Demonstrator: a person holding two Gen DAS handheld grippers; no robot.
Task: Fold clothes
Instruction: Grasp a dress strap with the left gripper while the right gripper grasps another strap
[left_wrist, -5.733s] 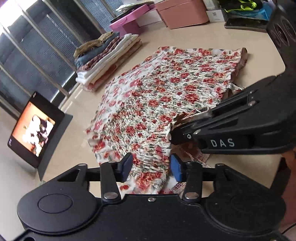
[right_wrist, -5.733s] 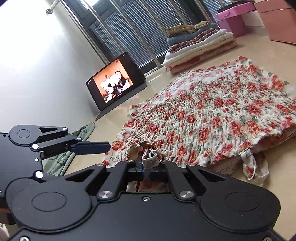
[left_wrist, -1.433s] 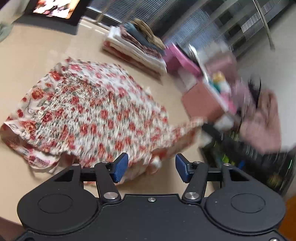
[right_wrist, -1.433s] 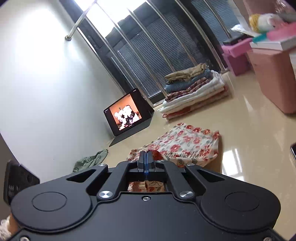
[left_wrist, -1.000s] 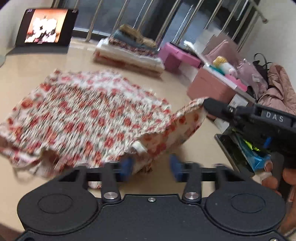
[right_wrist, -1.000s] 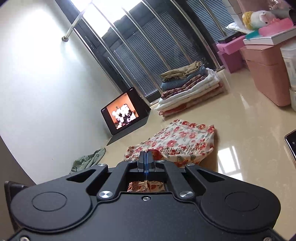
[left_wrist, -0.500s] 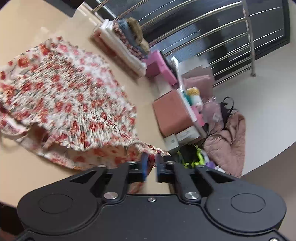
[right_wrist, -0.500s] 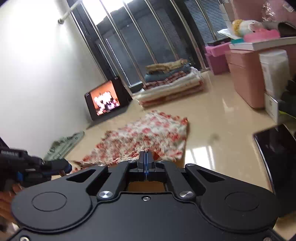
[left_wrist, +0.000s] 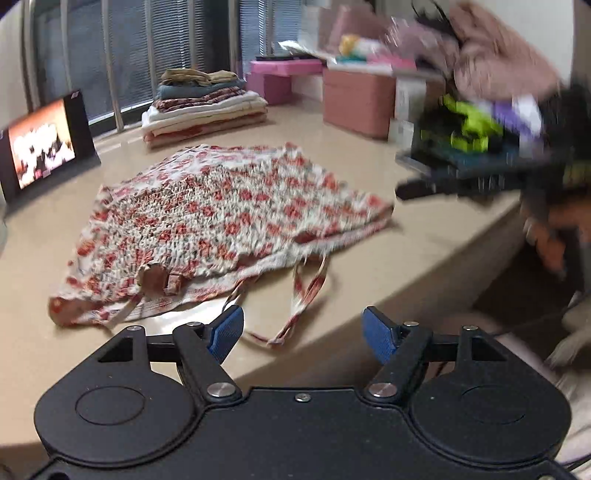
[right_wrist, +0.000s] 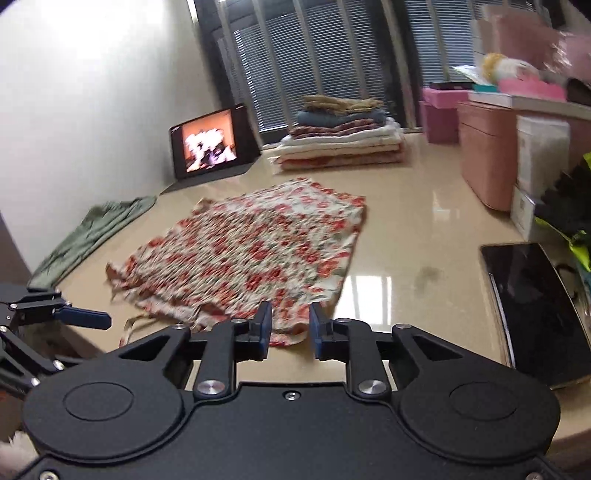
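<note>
A white garment with red flowers (left_wrist: 221, 218) lies folded flat on the beige table (left_wrist: 424, 236), its straps trailing toward the near edge. My left gripper (left_wrist: 303, 334) hangs just short of those straps. Its jaws are opening, with nothing between the blue pads. In the right wrist view the garment (right_wrist: 251, 251) spreads ahead of my right gripper (right_wrist: 291, 328). Its jaws are opening too; the cloth's near corner shows in the narrow gap, and the pads do not press on it. The left gripper (right_wrist: 85, 317) shows at the left, the right one (left_wrist: 424, 188) blurred at the right.
A stack of folded clothes (right_wrist: 343, 136) and a lit tablet (right_wrist: 210, 142) stand at the back by the window. A green garment (right_wrist: 92, 229) lies at the left. Pink boxes (right_wrist: 487, 162) and a black slab (right_wrist: 535, 310) crowd the right side.
Both grippers let go of the floral garment's lifted edge, which now lies folded over on the table. Both sets of jaws have parted and both hands have rolled and drawn back.
</note>
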